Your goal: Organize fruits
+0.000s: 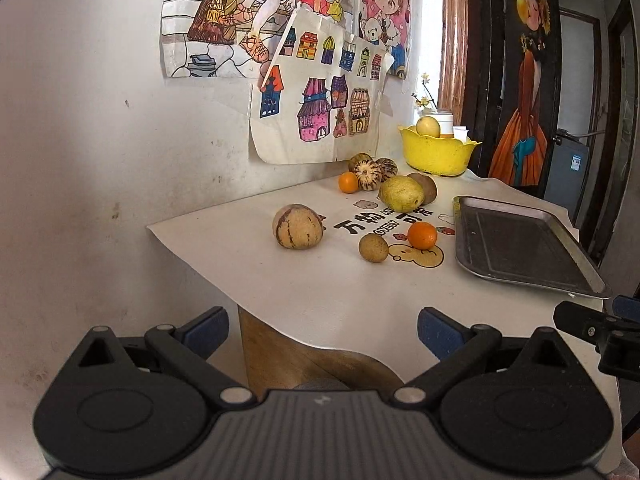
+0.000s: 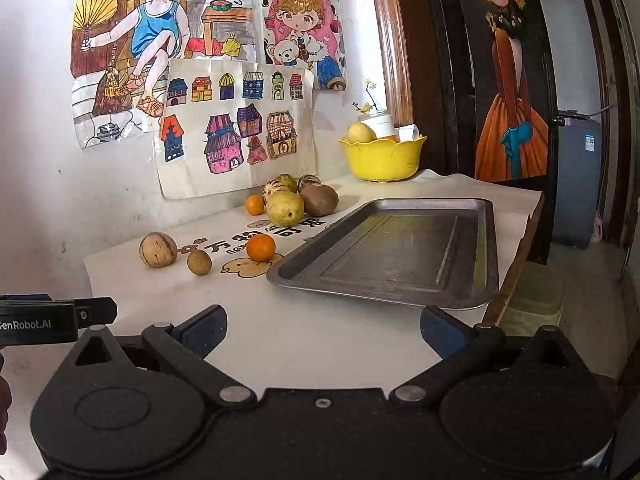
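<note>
Loose fruit lies on the white table cover: a striped tan melon (image 1: 298, 226) (image 2: 158, 249), a small brown fruit (image 1: 373, 247) (image 2: 199, 262), an orange (image 1: 422, 235) (image 2: 261, 247), and a far cluster with a yellow-green pear (image 1: 401, 194) (image 2: 285, 208), a kiwi (image 2: 319, 200), a small orange (image 1: 348, 182) (image 2: 255, 204) and striped fruits (image 1: 369, 175). An empty metal tray (image 1: 520, 246) (image 2: 396, 250) lies to the right. My left gripper (image 1: 322, 330) hangs open at the table's near edge. Over the near table, my right gripper (image 2: 324, 330) is open too, nothing between its fingers.
A yellow bowl (image 1: 438, 152) (image 2: 382, 158) holding a pale round fruit stands at the back by a jar with flowers. Drawings hang on the wall behind the table. A dark door with a painted figure (image 2: 516, 80) stands to the right, past the table's edge.
</note>
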A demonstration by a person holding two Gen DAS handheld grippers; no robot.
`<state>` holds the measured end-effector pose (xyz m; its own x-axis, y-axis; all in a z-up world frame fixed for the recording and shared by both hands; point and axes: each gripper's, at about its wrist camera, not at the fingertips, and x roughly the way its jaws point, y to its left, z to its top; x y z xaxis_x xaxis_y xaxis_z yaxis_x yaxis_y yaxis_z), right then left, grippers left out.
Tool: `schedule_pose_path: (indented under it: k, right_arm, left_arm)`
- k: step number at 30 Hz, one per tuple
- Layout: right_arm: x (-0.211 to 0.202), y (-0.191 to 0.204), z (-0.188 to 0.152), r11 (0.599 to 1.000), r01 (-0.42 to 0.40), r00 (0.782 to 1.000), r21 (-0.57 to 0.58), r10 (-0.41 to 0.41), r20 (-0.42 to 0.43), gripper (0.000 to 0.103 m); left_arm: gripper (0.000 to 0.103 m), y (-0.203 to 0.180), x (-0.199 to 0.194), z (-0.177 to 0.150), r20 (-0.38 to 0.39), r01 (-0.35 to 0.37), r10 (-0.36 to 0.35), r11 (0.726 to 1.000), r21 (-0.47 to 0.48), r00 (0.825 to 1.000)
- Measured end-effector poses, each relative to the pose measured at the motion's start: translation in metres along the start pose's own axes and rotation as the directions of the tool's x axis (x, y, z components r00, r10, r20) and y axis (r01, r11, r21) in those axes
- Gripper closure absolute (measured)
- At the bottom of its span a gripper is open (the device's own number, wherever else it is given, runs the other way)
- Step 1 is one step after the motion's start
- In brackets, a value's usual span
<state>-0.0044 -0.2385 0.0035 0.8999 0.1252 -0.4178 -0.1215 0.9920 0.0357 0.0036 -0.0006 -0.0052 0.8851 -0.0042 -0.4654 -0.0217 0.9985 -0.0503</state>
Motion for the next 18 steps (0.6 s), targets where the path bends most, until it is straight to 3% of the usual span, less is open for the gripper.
schedule_pose_path:
  k: [18]
  right_arm:
    - [0.0, 0.0, 0.001, 1.0, 0.0, 1.0, 0.003, 0.0, -0.004, 0.0]
  left_arm:
    - [0.0, 0.003, 0.002, -0.012, -0.003, 0.0, 0.0, 1.0, -0.003, 1.0]
